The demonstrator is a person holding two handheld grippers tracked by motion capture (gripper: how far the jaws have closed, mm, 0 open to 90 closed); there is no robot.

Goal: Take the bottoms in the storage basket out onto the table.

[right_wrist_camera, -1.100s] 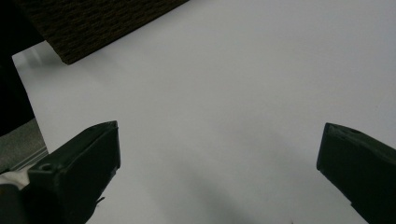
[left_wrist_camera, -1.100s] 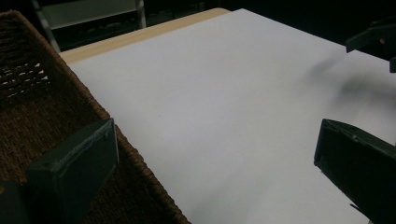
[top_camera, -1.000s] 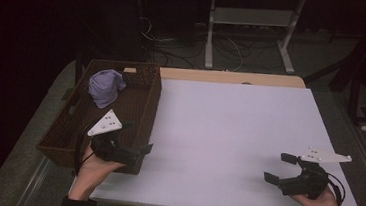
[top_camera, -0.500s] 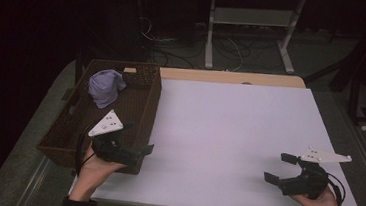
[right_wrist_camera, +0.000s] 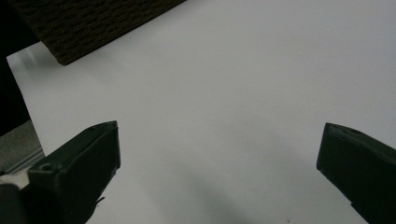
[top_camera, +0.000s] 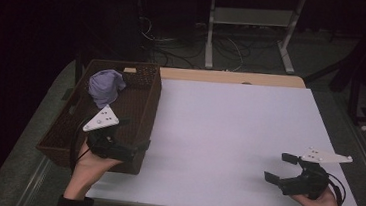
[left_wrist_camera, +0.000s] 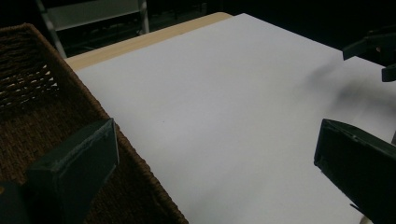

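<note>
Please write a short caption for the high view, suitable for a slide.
Two open hand-held grippers, left and right, over a white table; crumpled lilac cloth in a brown wicker basket.

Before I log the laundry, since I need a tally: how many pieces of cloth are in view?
1: a crumpled lavender cloth lies in the far end of the brown wicker basket at the table's left. More may be hidden beneath it.
</note>
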